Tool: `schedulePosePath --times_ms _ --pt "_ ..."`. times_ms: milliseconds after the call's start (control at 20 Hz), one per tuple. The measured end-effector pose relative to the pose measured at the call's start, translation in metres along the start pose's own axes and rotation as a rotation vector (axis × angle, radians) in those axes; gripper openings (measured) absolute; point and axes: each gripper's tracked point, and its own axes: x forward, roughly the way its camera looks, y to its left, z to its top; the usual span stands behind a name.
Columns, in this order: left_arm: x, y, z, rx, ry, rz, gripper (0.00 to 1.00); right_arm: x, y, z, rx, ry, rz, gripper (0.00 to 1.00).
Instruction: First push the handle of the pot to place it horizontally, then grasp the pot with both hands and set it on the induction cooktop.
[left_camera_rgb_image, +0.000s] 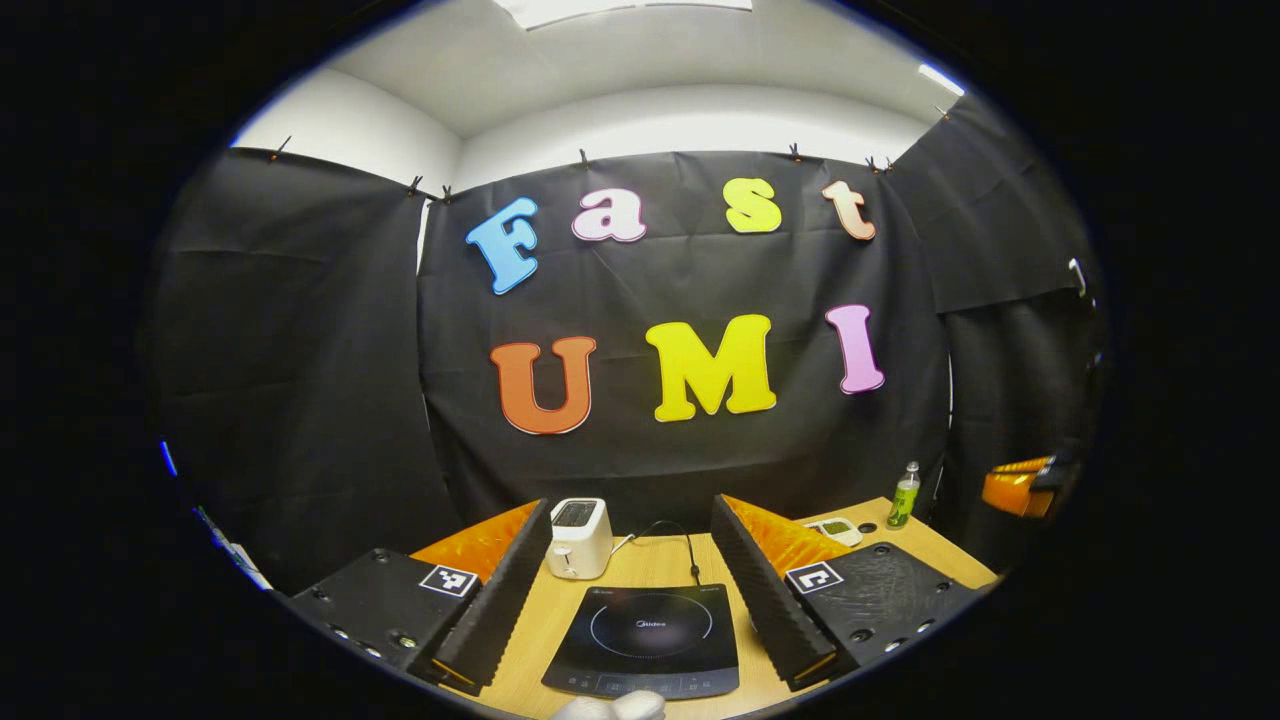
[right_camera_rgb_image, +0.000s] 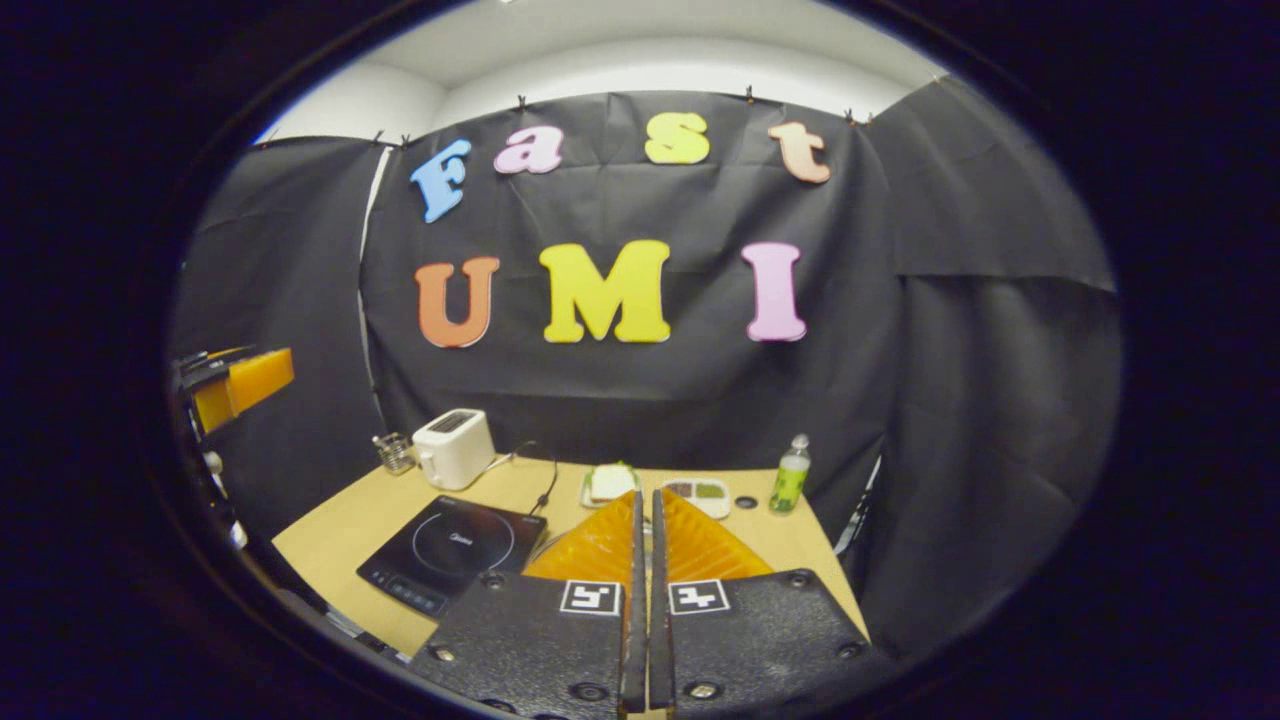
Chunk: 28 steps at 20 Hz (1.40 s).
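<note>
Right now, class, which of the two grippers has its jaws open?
The left gripper: its jaws stand wide apart, framing the induction cooktop; the right gripper has jaws nearly touching.

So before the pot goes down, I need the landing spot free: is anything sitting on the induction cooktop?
No, it's bare: the induction cooktop shows its whole ring and glass top, nothing resting on it.

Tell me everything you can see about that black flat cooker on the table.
The induction cooktop is a flat, glossy black slab, seemingly glass, with a thin ring marked at its centre and a control strip along its near edge. It lies flat on the wooden table, nothing resting on it, in front of a white toaster.
</note>
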Motion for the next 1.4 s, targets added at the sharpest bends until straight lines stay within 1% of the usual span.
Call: schedulePosePath --times_ms 50,100,150,200,250,500,650,700,750,800,850,900,950,1000,1050,1100,1150,1300,1400 --pt "-0.001 0.000 -0.004 0.002 0.006 0.002 0.96 0.006 0.004 -0.019 0.011 0.046 0.017 0.04" --pt "-0.002 0.002 -0.006 0.003 0.010 0.004 0.96 0.011 0.008 -0.039 0.011 0.083 0.022 0.00" --pt "-0.003 0.003 -0.008 0.005 0.013 0.008 0.96 0.016 0.011 -0.056 0.003 0.111 0.031 0.00" --pt "-0.004 0.005 -0.009 0.009 0.018 0.012 1.00 0.019 0.015 -0.073 -0.008 0.142 0.035 0.04" --pt "-0.005 0.008 -0.010 0.012 0.021 0.019 0.96 0.023 0.021 -0.087 -0.015 0.169 0.045 0.04" --pt "-0.010 0.013 -0.024 0.008 0.051 0.038 0.96 0.044 0.046 -0.158 -0.044 0.307 0.090 0.04" --pt "-0.012 0.017 -0.030 0.008 0.068 0.051 0.96 0.057 0.065 -0.191 -0.072 0.367 0.121 0.04" --pt "-0.012 0.019 -0.033 0.009 0.073 0.056 0.96 0.061 0.070 -0.202 -0.081 0.391 0.131 0.00" --pt "-0.012 0.021 -0.034 0.008 0.077 0.061 0.96 0.065 0.076 -0.211 -0.080 0.409 0.142 0.04" --pt "-0.012 0.022 -0.036 0.008 0.082 0.067 0.96 0.068 0.081 -0.221 -0.077 0.429 0.150 0.04" --pt "-0.012 0.023 -0.038 0.006 0.087 0.071 0.96 0.073 0.086 -0.229 -0.077 0.446 0.155 0.01" --pt "-0.013 0.025 -0.039 0.005 0.089 0.076 0.96 0.076 0.089 -0.235 -0.078 0.460 0.158 0.04" --pt "-0.013 0.026 -0.040 0.005 0.092 0.079 0.96 0.080 0.093 -0.239 -0.082 0.469 0.166 0.04" --pt "-0.013 0.028 -0.043 0.006 0.098 0.082 0.96 0.084 0.097 -0.243 -0.084 0.475 0.170 0.00" --pt "-0.013 0.028 -0.044 0.007 0.104 0.082 0.96 0.087 0.100 -0.247 -0.080 0.486 0.178 0.03" --pt "-0.013 0.029 -0.046 0.009 0.111 0.085 0.96 0.091 0.102 -0.252 -0.077 0.499 0.183 0.01" --pt "-0.013 0.031 -0.048 0.010 0.116 0.087 0.96 0.095 0.104 -0.255 -0.077 0.512 0.184 0.04" --pt "-0.009 0.032 -0.049 0.003 0.120 0.096 0.96 0.103 0.102 -0.262 -0.086 0.529 0.174 0.04" --pt "-0.008 0.032 -0.047 0.000 0.116 0.097 0.96 0.105 0.103 -0.267 -0.060 0.546 0.181 0.04"
